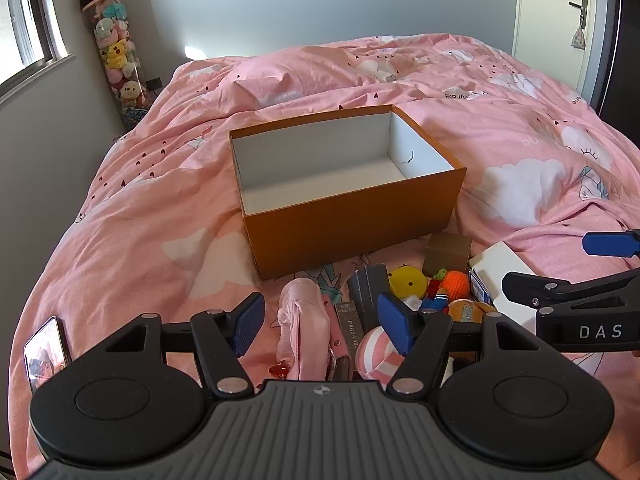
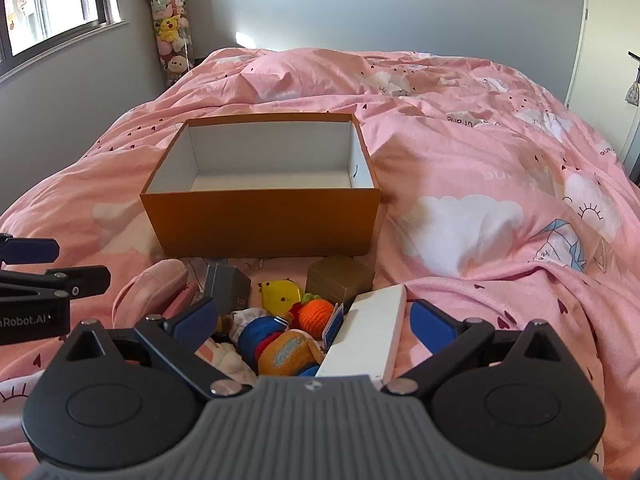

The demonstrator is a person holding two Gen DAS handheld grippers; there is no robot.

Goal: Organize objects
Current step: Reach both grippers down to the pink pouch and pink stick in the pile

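Note:
An empty orange box with a white inside stands open on the pink bed. In front of it lies a pile of small things: a pink pouch, a grey case, a yellow chick toy, an orange crochet ball, a brown cube box and a white flat box. My left gripper hangs open above the pouch. My right gripper is open above the toys and the white box.
A phone lies on the bedspread at the near left. A tall tube of plush toys stands in the corner by the window. A door is at the far right.

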